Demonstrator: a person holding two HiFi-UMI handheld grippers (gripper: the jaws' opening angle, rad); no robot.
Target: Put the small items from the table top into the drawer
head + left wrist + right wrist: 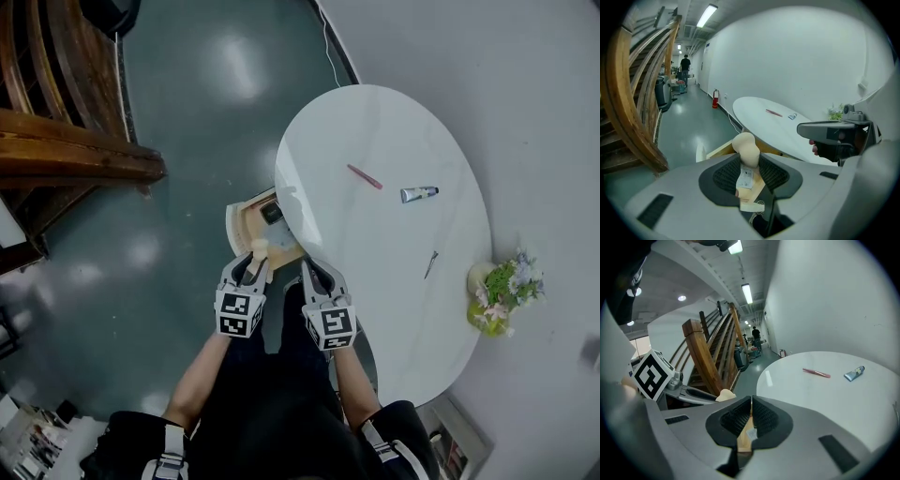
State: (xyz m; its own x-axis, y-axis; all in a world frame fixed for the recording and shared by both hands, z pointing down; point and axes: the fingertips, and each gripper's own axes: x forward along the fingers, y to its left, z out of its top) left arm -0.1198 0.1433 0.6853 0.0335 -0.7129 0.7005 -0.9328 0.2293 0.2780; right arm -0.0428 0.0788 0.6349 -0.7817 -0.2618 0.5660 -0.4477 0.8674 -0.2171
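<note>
My left gripper is shut on a small cream, peanut-shaped item, just in front of the open wooden drawer under the table's near-left edge. The item's rounded top sticks out past the pads. A dark small thing lies in the drawer. My right gripper is shut with nothing in it, close beside the left one at the table's edge. On the white oval table lie a red pen, a small tube and a thin dark item.
A potted plant with flowers stands at the table's right edge. A wooden staircase rises at the left over a glossy green floor. The table stands near a white wall. A person stands far down the corridor.
</note>
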